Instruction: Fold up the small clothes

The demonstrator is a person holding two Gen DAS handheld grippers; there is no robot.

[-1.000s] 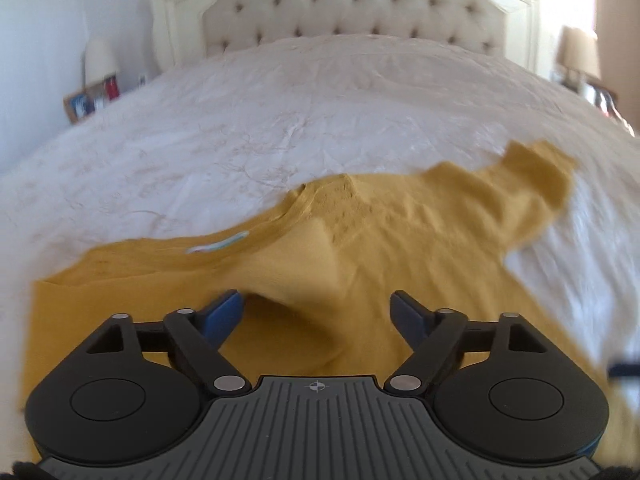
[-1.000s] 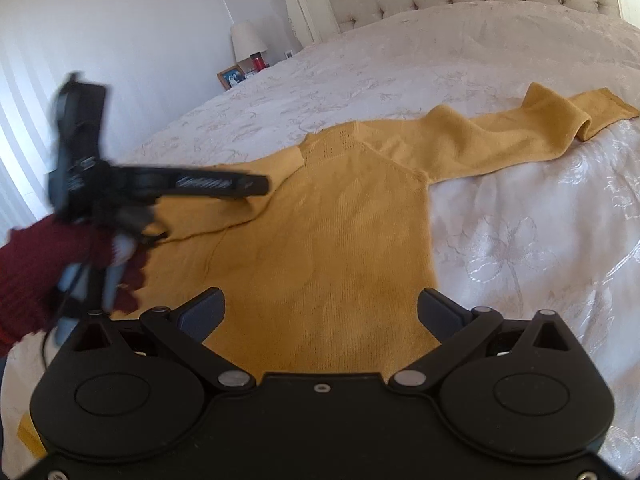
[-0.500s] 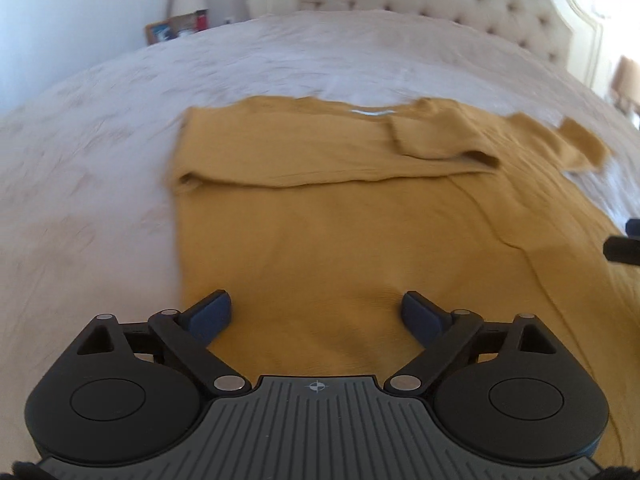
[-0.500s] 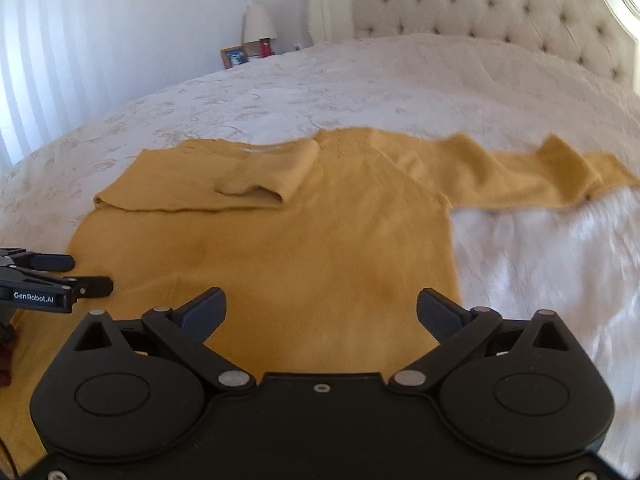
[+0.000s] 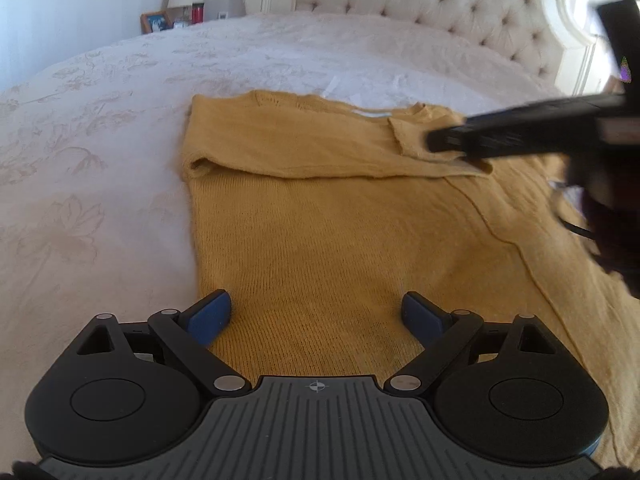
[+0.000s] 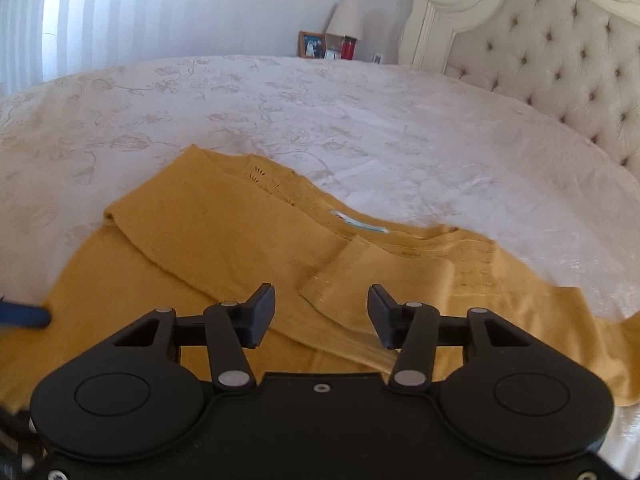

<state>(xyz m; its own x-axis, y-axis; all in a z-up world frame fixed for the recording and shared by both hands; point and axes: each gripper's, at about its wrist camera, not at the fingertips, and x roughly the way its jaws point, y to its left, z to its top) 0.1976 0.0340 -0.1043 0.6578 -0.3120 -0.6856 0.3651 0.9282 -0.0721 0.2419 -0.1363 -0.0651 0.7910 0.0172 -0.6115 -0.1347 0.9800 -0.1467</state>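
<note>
Right tool (image 6: 321, 312) (spread) over sweater cuff (image 6: 376, 276)

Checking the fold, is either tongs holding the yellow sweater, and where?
Nothing is held: left tongs and right tongs are both open over the yellow sweater.

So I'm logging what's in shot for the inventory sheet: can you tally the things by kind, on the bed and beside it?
Yellow sweater: 1
Lamp: 1
Picture frame: 1
Red container: 1
Tongs, left and right: 2, both open
Total: 6
</note>
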